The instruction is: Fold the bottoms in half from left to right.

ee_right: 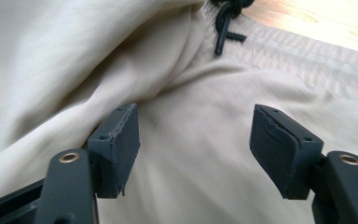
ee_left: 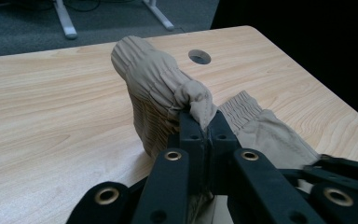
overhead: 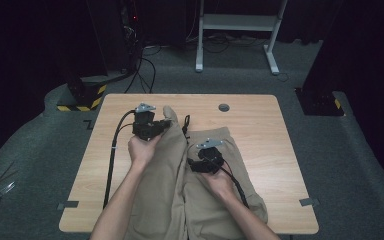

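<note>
Left gripper [ee_left: 204, 135] is clamped tight on the ribbed elastic waistband of the beige drawstring trousers [overhead: 200, 190] and holds that corner bunched above the light wooden table [overhead: 260, 125], probably to fold or straighten the waist end. Right gripper [ee_right: 193, 149] hangs over the flat trouser fabric near the black drawstring [ee_right: 223, 28], jaws spread, nothing between the pads, likely lining up its own pinch. Trousers lie lengthwise mid-table, legs towards the person; I see no containers on it.
</note>
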A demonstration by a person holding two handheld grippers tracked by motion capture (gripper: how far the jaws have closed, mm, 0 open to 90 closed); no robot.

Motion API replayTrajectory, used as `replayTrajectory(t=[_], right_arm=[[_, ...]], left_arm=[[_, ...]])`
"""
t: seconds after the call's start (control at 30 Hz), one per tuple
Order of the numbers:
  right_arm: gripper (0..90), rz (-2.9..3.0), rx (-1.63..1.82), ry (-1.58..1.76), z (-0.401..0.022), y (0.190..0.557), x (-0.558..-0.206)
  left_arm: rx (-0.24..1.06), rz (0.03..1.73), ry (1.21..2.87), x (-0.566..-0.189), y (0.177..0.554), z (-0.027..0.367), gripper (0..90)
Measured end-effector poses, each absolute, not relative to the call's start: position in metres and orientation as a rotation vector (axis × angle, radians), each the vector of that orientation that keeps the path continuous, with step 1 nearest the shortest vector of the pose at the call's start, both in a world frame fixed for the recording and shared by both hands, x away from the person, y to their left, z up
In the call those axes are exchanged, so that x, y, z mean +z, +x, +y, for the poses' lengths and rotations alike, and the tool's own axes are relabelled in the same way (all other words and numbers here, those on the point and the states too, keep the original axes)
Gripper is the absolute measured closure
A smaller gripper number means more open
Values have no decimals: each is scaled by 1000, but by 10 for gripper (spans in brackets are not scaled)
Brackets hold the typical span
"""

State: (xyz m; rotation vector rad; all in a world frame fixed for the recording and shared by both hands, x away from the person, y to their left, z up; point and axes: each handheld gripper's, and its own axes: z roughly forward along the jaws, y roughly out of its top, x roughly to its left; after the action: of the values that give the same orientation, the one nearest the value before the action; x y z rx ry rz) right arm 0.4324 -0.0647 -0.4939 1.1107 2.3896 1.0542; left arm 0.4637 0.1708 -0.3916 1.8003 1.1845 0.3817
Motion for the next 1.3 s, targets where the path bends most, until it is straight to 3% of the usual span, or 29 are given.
replayTrajectory(t=[0.2, 0.5, 0.8, 1.3], right_arm=[[318, 2452, 868, 1005, -98, 400, -486], [325, 2460, 799, 1071, -160, 377, -508], [316, 2380, 1002, 1068, -171, 372, -523], [317, 2378, 1002, 1066, -171, 372, -523]], left_arm=[[381, 1169, 1804, -391, 461, 168, 875], [363, 1147, 1810, -388, 462, 156, 875], [322, 1065, 1838, -385, 464, 122, 875], [249, 992, 1875, -387, 471, 81, 873]])
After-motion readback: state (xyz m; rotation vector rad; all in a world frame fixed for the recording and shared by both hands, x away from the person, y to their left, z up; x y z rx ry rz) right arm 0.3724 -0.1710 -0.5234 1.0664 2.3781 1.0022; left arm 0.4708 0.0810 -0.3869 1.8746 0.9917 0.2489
